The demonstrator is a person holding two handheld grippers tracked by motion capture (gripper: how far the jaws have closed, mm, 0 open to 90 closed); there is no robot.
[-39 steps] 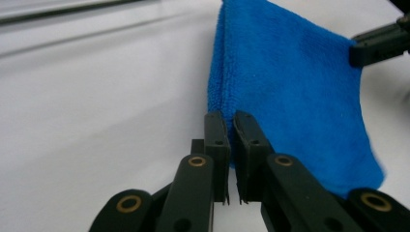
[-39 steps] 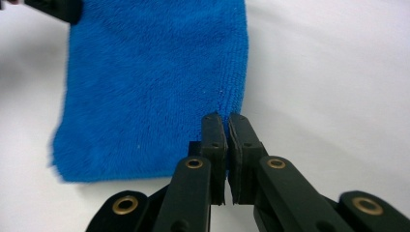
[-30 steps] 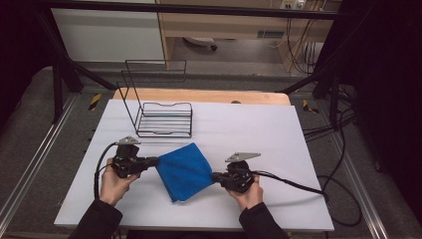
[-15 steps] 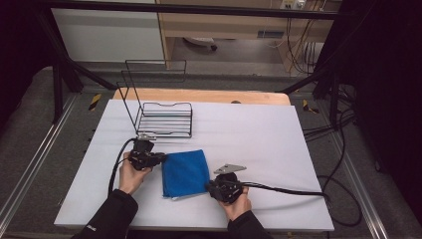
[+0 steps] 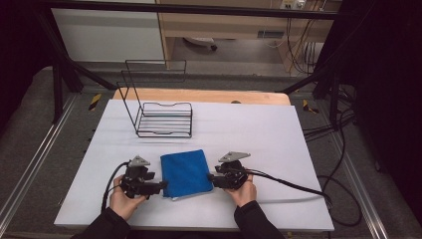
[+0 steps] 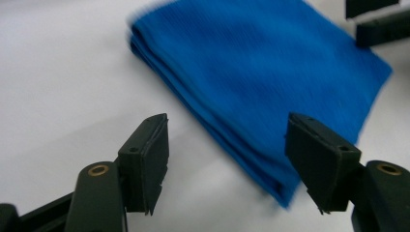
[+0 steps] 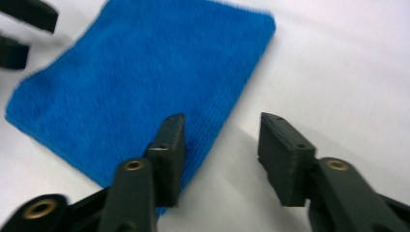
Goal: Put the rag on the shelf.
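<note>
A folded blue cloth (image 5: 185, 173) lies flat on the white table (image 5: 278, 134) near its front edge, several layers thick at its near edge (image 6: 232, 145). My left gripper (image 5: 160, 186) sits just left of the cloth, open, its jaws (image 6: 227, 162) wide apart and straddling the cloth's folded corner. My right gripper (image 5: 211, 179) is at the cloth's right side, open and holding nothing (image 7: 220, 154); its left jaw hangs over the cloth's edge (image 7: 145, 92), the right one over bare table.
A black wire rack (image 5: 161, 112) stands at the back left of the table. A wooden board (image 5: 199, 95) borders the far edge. Cables (image 5: 293, 181) trail right from the right gripper. Metal rails run along both sides of the table.
The cloth went from a spread diamond held between both grippers to a folded rectangle lying flat. Both grippers have let go and now stand open at its two sides.
</note>
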